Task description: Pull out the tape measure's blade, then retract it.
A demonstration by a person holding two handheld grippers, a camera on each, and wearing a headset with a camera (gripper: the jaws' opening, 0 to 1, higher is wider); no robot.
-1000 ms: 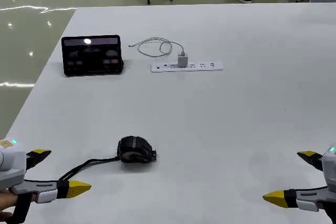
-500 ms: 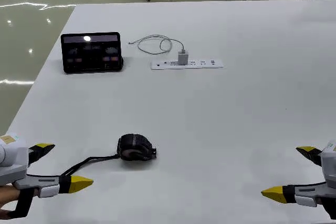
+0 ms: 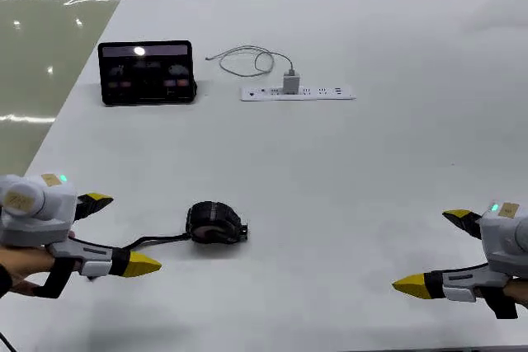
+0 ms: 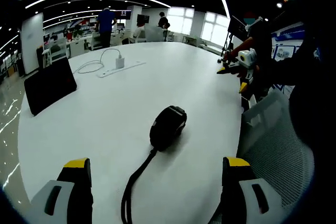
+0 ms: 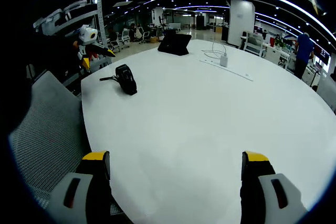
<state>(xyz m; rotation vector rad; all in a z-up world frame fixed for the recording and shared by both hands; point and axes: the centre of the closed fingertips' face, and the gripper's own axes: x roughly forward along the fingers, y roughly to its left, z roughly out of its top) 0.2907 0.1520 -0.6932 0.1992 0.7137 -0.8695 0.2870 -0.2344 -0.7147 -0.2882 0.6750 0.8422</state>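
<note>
A black tape measure lies on the white table with its wrist strap trailing to the left. In the left gripper view the tape measure sits just ahead of the jaws and the strap runs back between them. My left gripper stands open at the table's near left, a short way left of the tape measure. At the near right my right gripper is open with nothing between its fingers. From the right gripper view the tape measure lies far off to the left.
A dark tablet stands at the back left of the table. A white power strip with a plugged-in charger and a coiled cable lies behind the middle. Office chairs stand beyond the far edge.
My left gripper has moved right and forward, closer to the tape measure. My right gripper has shifted slightly left. The tape measure has not moved.
</note>
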